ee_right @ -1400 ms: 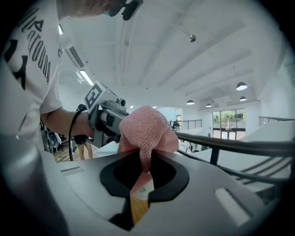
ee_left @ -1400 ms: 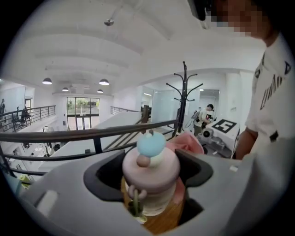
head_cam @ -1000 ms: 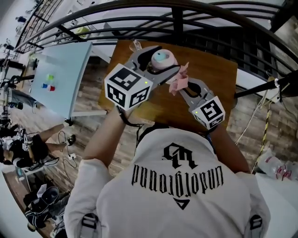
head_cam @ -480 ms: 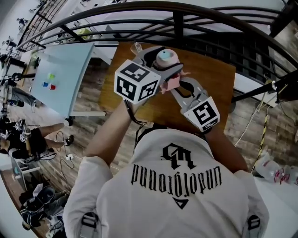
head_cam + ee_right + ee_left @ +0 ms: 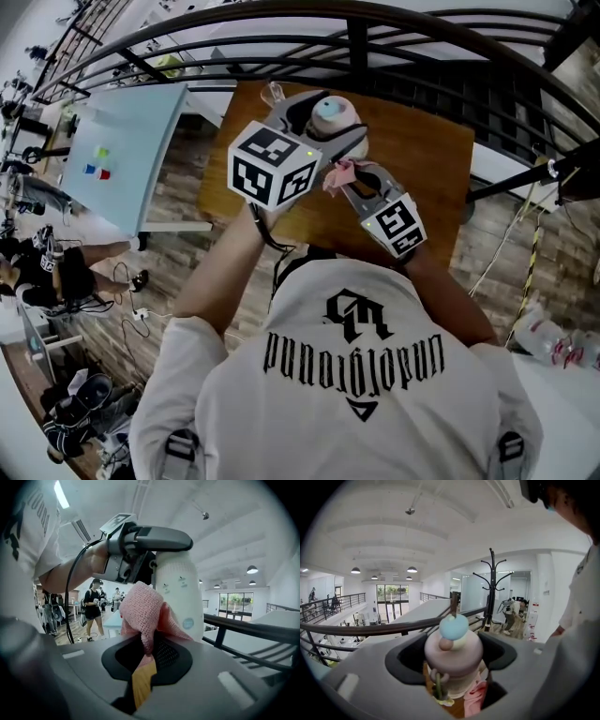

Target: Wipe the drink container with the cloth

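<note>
The drink container (image 5: 329, 109) is held over the far half of the wooden table (image 5: 433, 155), near its far edge and a little left of the middle. Whether its base touches the wood cannot be told. Its lid is a smooth, pale pink dome topped by a light blue ball (image 5: 453, 626) with a smaller brownish bead beside it. The body (image 5: 182, 590) is seen as a tall, rounded, off-white form with a fine grainy surface and a small round blue sticker.

The container is clamped just below the lid by the left gripper (image 5: 336, 120), whose grey jaws are closed against both sides of it. The pink cloth (image 5: 143, 605), an open-knit fabric bunched into a soft fold, is pinched between the jaws of the right gripper (image 5: 348, 181), which are drawn in tight on it. The cloth is pressed against the side of the body, below the left gripper's jaw. The two grippers are set close together, nearly touching.

The table top is flat, brown and rectangular, and bare wood is seen to the right of the grippers and along the near edge. Just beyond the far edge, dark curved metal railing bars (image 5: 357, 39) are seen. To the left, well apart, a pale blue table (image 5: 127, 155) stands on plank flooring.
</note>
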